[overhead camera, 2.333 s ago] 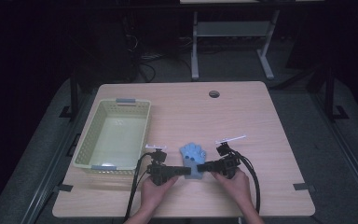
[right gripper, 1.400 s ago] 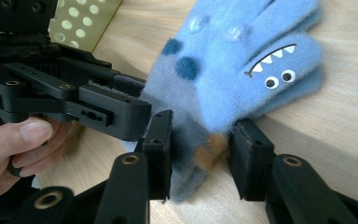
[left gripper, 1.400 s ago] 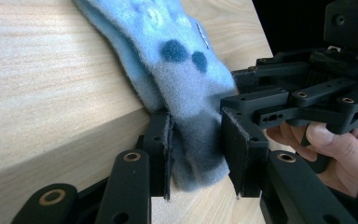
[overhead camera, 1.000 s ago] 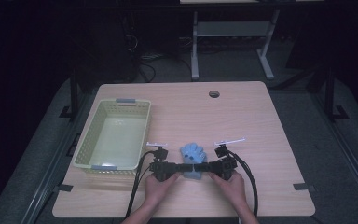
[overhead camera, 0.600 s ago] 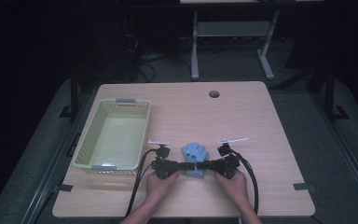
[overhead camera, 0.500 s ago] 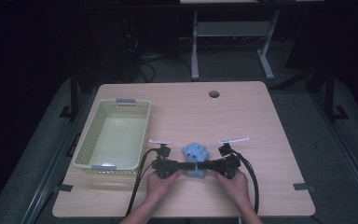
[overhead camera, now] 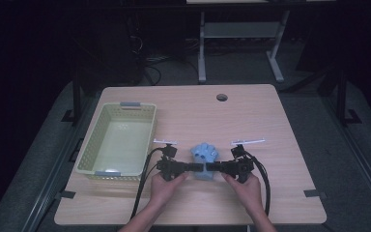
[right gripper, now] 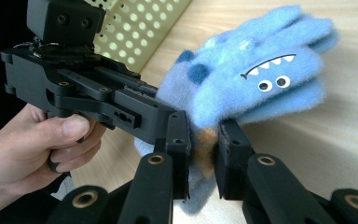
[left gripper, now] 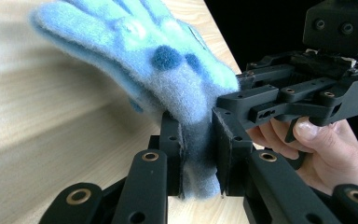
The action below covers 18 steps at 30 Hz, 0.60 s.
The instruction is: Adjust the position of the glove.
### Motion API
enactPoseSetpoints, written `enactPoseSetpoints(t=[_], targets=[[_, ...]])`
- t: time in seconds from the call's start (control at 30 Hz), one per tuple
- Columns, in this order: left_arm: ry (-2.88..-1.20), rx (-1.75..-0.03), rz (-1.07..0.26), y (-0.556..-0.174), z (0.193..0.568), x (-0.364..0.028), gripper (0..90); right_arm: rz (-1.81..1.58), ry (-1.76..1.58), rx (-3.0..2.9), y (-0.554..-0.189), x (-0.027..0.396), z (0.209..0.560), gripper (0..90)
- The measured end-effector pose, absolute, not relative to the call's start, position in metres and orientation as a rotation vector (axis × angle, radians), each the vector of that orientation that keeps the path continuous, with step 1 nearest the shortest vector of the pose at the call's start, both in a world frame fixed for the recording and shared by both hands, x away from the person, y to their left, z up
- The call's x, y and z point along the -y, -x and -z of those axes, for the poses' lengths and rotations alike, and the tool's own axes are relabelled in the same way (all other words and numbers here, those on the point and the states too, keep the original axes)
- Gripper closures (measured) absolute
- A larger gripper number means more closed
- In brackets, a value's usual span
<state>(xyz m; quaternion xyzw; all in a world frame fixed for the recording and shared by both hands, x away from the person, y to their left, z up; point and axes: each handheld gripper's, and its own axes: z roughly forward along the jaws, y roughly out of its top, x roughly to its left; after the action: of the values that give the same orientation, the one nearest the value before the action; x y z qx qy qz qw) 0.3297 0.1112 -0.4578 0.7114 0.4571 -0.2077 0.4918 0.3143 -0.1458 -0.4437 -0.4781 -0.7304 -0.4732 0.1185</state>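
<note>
A fluffy blue glove (overhead camera: 204,154) with a monster face and dark blue dots is held just above the wooden table (overhead camera: 251,111), near its front edge. My left gripper (overhead camera: 196,167) is shut on the glove's cuff (left gripper: 199,154) from the left. My right gripper (overhead camera: 209,168) is shut on the same cuff (right gripper: 201,154) from the right. The two grippers meet almost tip to tip, each held by a hand. The glove's fingers (right gripper: 279,42) point away from me toward the table's middle.
A pale yellow-green perforated basket (overhead camera: 88,146) stands at the table's left, just beside the left hand. A round cable hole (overhead camera: 221,97) lies near the far edge. Black cables trail from both grippers over the front edge.
Both grippers and the glove have drifted slightly away from me and a little to the right. Both stay shut on the glove throughout.
</note>
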Motion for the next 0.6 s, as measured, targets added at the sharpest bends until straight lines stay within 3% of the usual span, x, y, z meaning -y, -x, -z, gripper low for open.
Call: enactPoseSetpoints(t=[0.6], targets=[[-1.692,-1.047,0.477,-0.335,0.418,-0.129,74.7,1.468,1.327,2.167,-0.321,0.135,0.402,77.2]])
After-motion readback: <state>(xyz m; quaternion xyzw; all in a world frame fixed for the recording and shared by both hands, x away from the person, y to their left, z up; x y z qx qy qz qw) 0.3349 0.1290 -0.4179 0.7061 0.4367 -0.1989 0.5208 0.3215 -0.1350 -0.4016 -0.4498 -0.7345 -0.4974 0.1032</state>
